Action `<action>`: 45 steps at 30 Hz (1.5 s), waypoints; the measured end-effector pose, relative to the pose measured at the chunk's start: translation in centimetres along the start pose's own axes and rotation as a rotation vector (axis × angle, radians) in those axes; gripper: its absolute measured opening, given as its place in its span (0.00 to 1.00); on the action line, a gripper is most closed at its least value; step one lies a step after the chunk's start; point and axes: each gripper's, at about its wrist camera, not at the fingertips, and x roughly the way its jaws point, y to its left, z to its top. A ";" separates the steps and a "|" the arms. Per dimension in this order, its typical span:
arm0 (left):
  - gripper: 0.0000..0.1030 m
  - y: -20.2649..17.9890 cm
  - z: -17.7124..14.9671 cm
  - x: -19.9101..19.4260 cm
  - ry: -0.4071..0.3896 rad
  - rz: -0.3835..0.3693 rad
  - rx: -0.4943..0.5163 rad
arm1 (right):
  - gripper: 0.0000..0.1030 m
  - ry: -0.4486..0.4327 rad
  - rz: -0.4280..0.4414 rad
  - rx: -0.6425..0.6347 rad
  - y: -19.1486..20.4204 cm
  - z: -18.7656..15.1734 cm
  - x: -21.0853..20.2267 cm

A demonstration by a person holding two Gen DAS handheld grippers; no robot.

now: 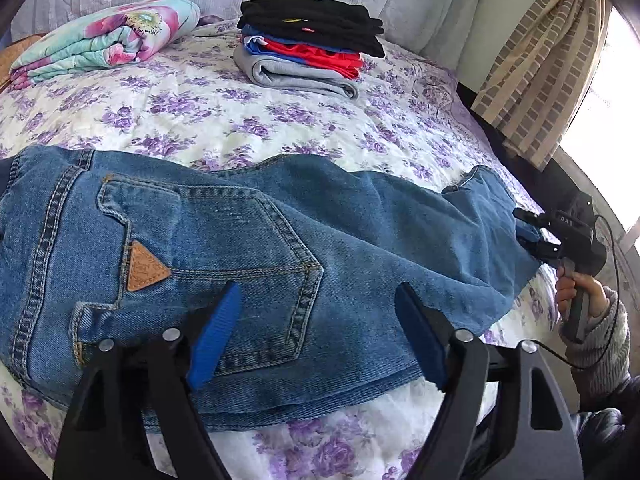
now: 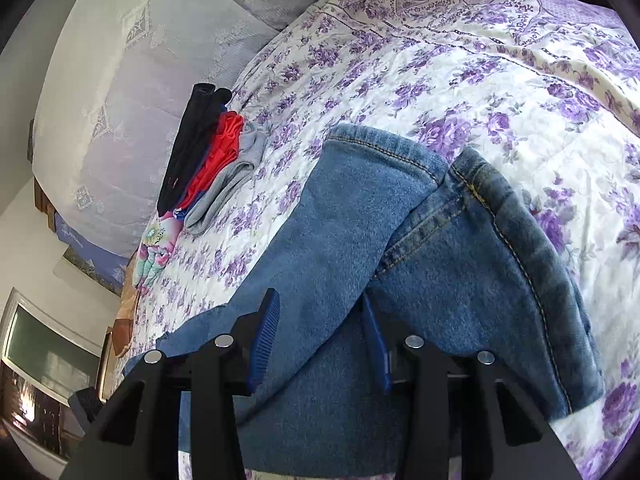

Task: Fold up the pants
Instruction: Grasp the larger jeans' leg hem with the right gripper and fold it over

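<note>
Blue jeans (image 1: pixel 280 240) lie lengthwise across the flowered bed (image 1: pixel 240 120), back side up, showing a pocket with a tan triangular patch (image 1: pixel 146 268). My left gripper (image 1: pixel 318 292) hovers open over the seat, its blue pads spread wide with nothing gripped. My right gripper (image 1: pixel 528 230) is at the leg ends on the right, held by a hand (image 1: pixel 576 292) in a grey sleeve. In the right wrist view the hemmed leg ends (image 2: pixel 460 260) overlap, and denim lies between the fingers of my right gripper (image 2: pixel 320 300), which stand apart without pinching it.
A stack of folded clothes (image 1: pixel 308 40) in black, blue, red and grey sits at the far side of the bed, also seen as the stack (image 2: pixel 208 160). A folded floral blanket (image 1: pixel 108 36) lies far left. A checked curtain (image 1: pixel 540 60) hangs at the right by a window.
</note>
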 end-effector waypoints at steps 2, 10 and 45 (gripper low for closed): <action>0.80 -0.6 -0.2 0.1 -0.004 0.019 0.021 | 0.30 -0.024 0.007 0.003 0.0 0.5 0.6; 0.80 -0.1 -0.1 -0.2 -0.014 -0.011 -0.001 | 0.06 -0.194 0.052 -0.091 2.9 -0.1 -5.5; 0.84 -0.1 -0.6 -0.7 -0.031 -0.003 0.001 | 0.11 -0.200 -0.029 0.171 -6.3 -4.1 -12.6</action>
